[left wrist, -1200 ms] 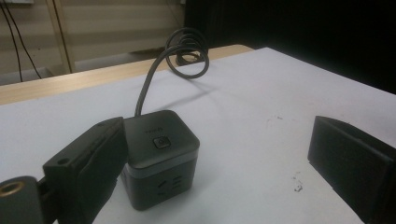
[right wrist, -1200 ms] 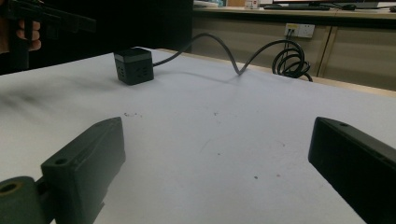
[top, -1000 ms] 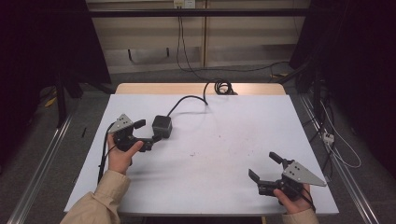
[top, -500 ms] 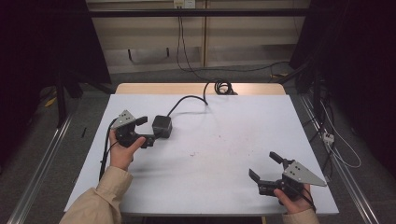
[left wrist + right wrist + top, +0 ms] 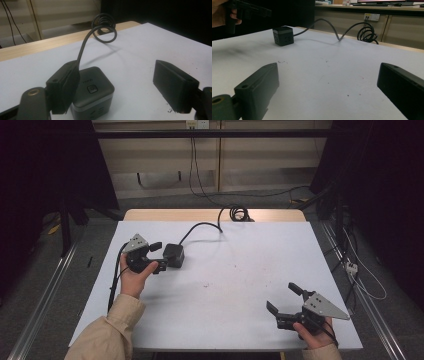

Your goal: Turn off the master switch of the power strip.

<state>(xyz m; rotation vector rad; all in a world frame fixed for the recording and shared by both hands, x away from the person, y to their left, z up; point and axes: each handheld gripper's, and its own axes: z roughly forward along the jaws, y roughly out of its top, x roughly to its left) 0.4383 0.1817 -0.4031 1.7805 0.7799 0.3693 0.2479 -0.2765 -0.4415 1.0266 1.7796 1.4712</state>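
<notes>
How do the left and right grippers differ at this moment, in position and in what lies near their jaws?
The left gripper sits at the table's far left, right beside the black cube adapter; the right gripper hovers at the near right with bare table ahead. One left jaw overlaps the cube in its own view; the right jaws frame nothing. Both stand open, gripping nothing.

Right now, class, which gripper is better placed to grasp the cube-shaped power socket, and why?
The left gripper. It is open right beside the cube socket, one jaw already alongside it. The right gripper is open too, but sits at the table's near right corner, well away.
</notes>
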